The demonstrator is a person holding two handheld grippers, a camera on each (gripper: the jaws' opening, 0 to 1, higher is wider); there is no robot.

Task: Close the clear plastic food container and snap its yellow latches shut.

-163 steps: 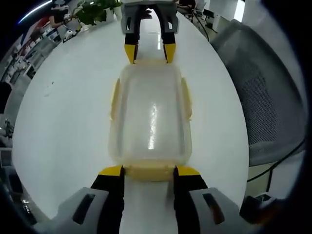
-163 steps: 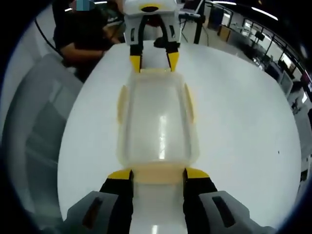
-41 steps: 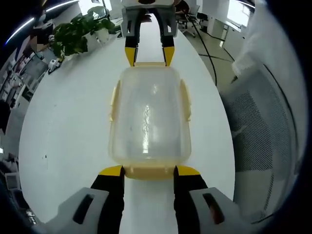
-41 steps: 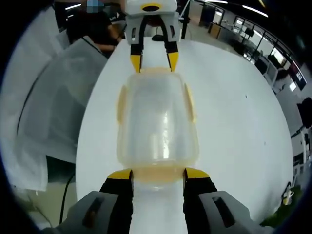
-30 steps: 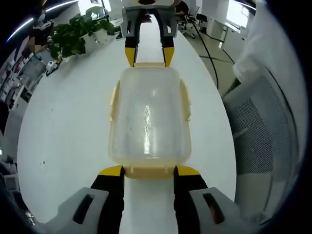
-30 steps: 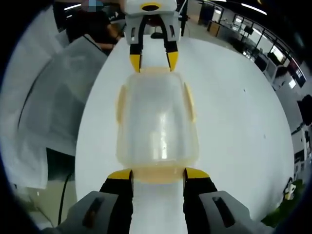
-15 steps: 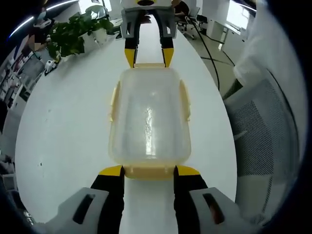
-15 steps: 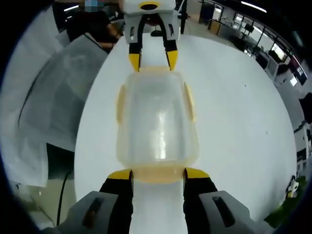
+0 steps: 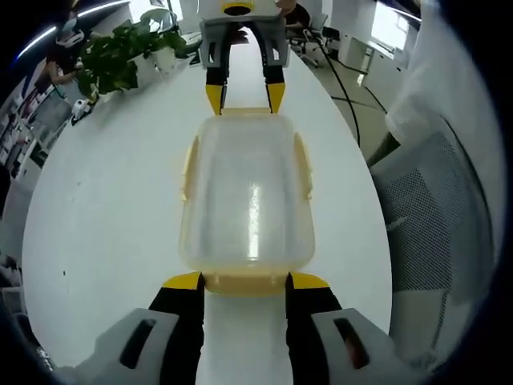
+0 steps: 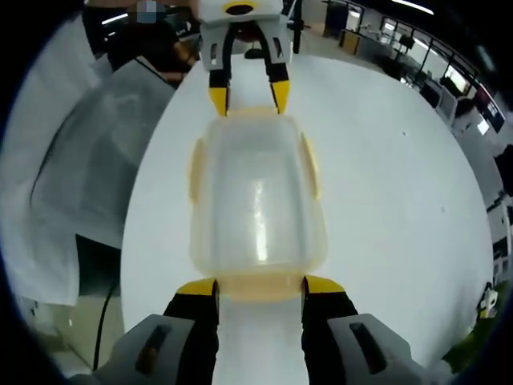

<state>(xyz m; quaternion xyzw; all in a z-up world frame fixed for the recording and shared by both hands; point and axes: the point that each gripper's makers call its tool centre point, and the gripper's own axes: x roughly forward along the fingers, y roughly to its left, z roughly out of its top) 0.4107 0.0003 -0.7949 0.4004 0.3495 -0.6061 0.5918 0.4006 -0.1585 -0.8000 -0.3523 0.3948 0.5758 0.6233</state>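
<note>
The clear plastic container (image 9: 244, 192) has its lid on and stretches lengthwise between both grippers above the white table (image 9: 104, 200). Yellow side latches (image 9: 189, 167) lie along its long edges. My left gripper (image 9: 244, 281) is shut on the yellow end latch (image 9: 244, 284) at the near end, and the right gripper (image 9: 244, 92) clamps the far end. In the right gripper view the same container (image 10: 256, 192) runs from my right gripper (image 10: 259, 287), shut on its near end latch (image 10: 259, 289), up to the left gripper (image 10: 244, 95).
A grey mesh chair (image 9: 433, 208) stands beside the table; it is the chair (image 10: 72, 160) in the right gripper view. A potted plant (image 9: 120, 52) sits at the table's far end. A person in dark clothes (image 10: 152, 48) is beyond the table.
The container stays fixed between both grippers while the room behind has shifted, so it has been carried and turned over the table. Grips are unchanged.
</note>
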